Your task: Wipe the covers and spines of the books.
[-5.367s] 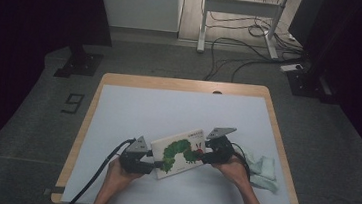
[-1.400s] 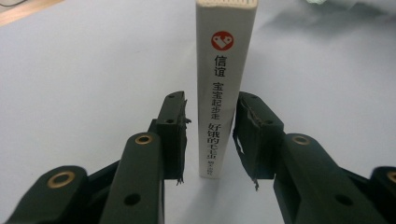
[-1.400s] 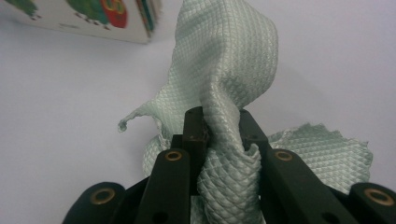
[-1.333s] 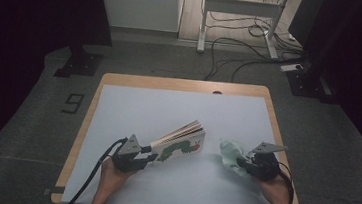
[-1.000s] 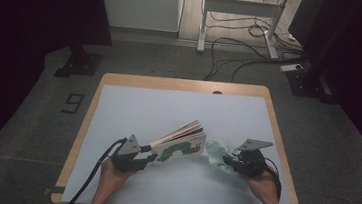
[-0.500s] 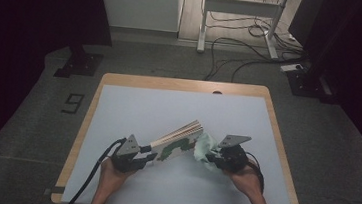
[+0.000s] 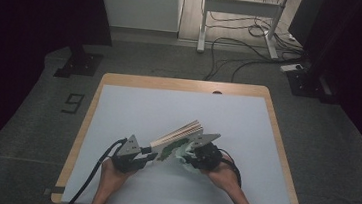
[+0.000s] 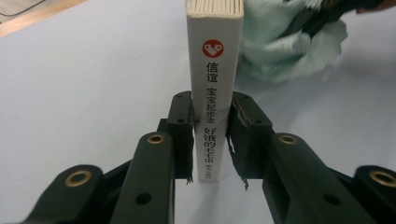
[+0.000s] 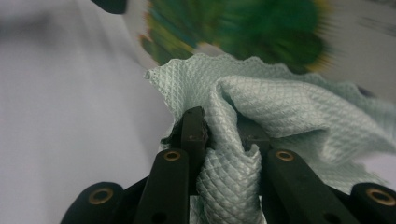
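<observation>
White table (image 7: 143, 103) below centre, bare from nine round to three o'clock. Book (image 7: 178, 137) propped near the front edge, spine (image 8: 214, 93) clamped by left gripper (image 7: 140, 154), jaws just closing on it, at seven o'clock of the book. Pale green cloth (image 7: 184, 156) bunched at five o'clock, against the cover, pinched tight in right gripper (image 7: 195, 156). Cover blurred behind cloth (image 9: 280, 112) in right gripper view.
</observation>
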`<state>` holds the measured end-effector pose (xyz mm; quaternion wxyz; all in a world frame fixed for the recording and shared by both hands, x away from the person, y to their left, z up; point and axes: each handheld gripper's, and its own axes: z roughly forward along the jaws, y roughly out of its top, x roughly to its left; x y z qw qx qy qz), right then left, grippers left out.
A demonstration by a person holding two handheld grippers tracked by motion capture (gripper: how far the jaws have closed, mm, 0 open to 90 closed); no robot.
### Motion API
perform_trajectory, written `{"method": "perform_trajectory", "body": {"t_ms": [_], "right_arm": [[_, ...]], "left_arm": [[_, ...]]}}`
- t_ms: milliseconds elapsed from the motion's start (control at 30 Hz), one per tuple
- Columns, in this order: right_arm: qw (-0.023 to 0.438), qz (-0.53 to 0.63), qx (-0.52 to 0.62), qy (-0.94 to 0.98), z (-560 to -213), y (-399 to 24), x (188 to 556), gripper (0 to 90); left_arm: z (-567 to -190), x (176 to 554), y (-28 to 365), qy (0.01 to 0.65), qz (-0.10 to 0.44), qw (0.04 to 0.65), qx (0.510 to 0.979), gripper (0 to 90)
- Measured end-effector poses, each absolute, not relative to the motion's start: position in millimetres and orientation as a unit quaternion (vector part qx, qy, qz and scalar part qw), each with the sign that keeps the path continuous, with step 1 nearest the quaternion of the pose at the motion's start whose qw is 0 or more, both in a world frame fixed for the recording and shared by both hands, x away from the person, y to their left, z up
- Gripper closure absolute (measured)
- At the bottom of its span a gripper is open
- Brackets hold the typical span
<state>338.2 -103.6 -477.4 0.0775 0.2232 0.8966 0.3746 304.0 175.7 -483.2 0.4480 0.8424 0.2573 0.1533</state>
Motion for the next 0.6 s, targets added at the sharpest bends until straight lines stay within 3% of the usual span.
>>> {"method": "perform_trajectory", "body": {"t_ms": [600], "right_arm": [[0.057, 0.368, 0.176, 0.911, -509.3, -47.5, 334.0, 71.9]], "left_arm": [[-483.4, 303.5, 175.1, 0.255, 0.157, 0.446, 0.843, 71.0]]}}
